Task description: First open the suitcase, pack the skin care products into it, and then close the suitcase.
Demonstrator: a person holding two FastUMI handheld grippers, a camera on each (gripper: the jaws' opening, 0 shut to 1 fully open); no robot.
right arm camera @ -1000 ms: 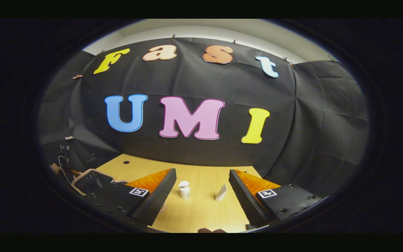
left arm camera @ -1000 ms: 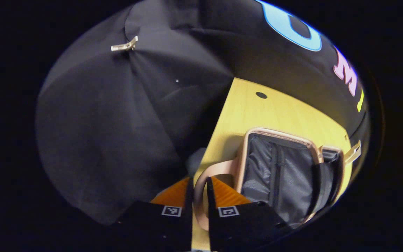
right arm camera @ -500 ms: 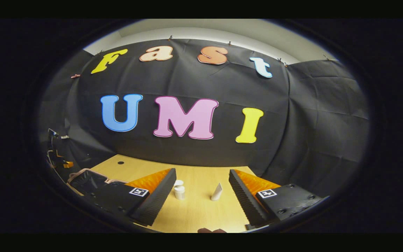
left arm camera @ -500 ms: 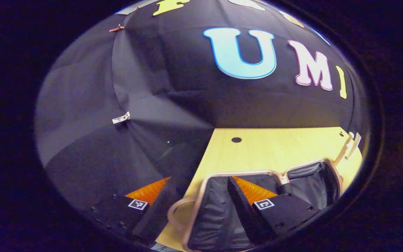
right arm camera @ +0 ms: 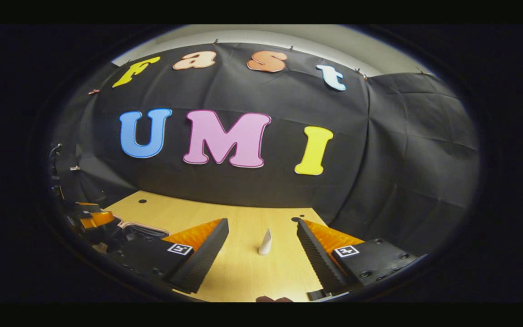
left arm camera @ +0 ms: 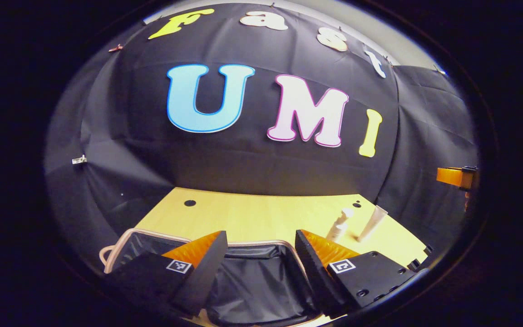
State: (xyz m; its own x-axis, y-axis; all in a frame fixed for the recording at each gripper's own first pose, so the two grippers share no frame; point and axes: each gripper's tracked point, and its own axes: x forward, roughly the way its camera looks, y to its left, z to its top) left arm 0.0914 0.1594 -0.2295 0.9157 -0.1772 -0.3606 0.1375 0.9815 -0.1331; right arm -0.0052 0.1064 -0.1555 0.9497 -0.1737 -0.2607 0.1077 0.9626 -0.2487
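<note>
The suitcase (left arm camera: 252, 277) lies open on the counter (left arm camera: 261, 218), dark lining up, its long axis running left to right under the left gripper (left arm camera: 260, 261), whose fingers are spread and hold nothing. In the right gripper view, a white tube (right arm camera: 265, 241) stands upright, tapered end up, ahead of the right gripper (right arm camera: 261, 250), fingers spread wide. A pump bottle (left arm camera: 338, 225) stands just beside the tube.
</note>
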